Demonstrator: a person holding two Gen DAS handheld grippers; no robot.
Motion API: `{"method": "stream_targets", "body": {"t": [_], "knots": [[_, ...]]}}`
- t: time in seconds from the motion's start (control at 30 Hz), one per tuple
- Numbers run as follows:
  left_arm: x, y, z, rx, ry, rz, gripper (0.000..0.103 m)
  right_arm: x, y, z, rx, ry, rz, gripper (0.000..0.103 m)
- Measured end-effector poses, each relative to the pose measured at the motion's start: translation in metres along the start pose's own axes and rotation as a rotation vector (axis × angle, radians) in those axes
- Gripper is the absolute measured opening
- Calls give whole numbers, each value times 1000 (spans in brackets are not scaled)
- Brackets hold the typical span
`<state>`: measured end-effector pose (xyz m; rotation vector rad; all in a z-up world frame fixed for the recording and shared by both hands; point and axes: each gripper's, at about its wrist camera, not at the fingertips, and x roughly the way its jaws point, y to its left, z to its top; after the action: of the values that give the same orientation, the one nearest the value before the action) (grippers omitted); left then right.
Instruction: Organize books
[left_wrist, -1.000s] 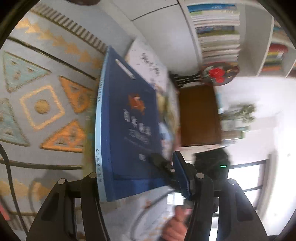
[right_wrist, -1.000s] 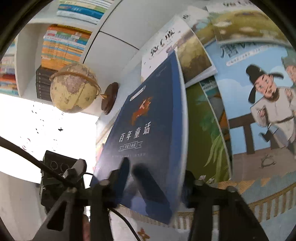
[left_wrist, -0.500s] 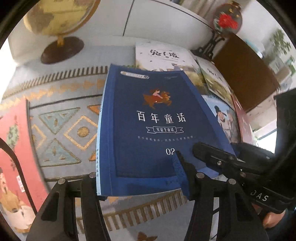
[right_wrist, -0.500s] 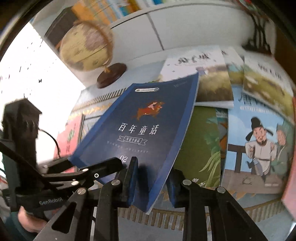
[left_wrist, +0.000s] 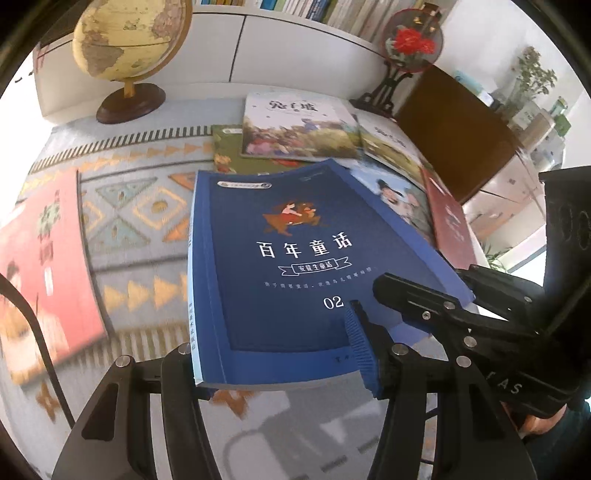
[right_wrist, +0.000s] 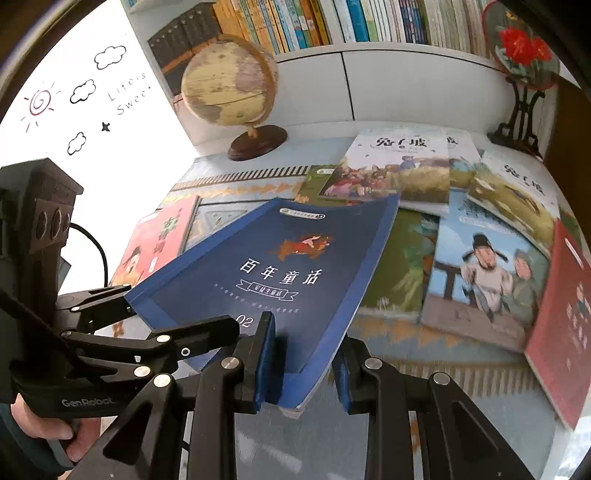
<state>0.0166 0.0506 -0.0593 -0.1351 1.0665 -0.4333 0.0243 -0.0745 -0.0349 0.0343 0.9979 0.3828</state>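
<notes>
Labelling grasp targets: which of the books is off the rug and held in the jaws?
The dark blue book marked 02: both grippers, left and right, clamp its near edge, lifting it. The picture books lie flat.

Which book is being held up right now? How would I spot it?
Start at the globe by the bookshelf, then look forward over the patterned rug. The held book is lifted above the picture books, pinched at its near edge by both grippers. It alone is plain dark blue, with white writing and "02".

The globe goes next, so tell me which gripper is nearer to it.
Left. The left gripper holds the blue book at its spine side, towards the globe; the right gripper holds the opposite side, farther off.
</notes>
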Motion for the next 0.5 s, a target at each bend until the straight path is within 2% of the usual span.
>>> {"method": "stream_targets", "body": {"t": [0.33, 0.5], "knots": [[-53, -42, -83, -19, -43, -4, 54, -68, 22, -78, -45, -13, 14, 28], [-76, -51, -120, -31, -51, 6, 54, -90, 38, -113, -51, -9, 41, 28]]}}
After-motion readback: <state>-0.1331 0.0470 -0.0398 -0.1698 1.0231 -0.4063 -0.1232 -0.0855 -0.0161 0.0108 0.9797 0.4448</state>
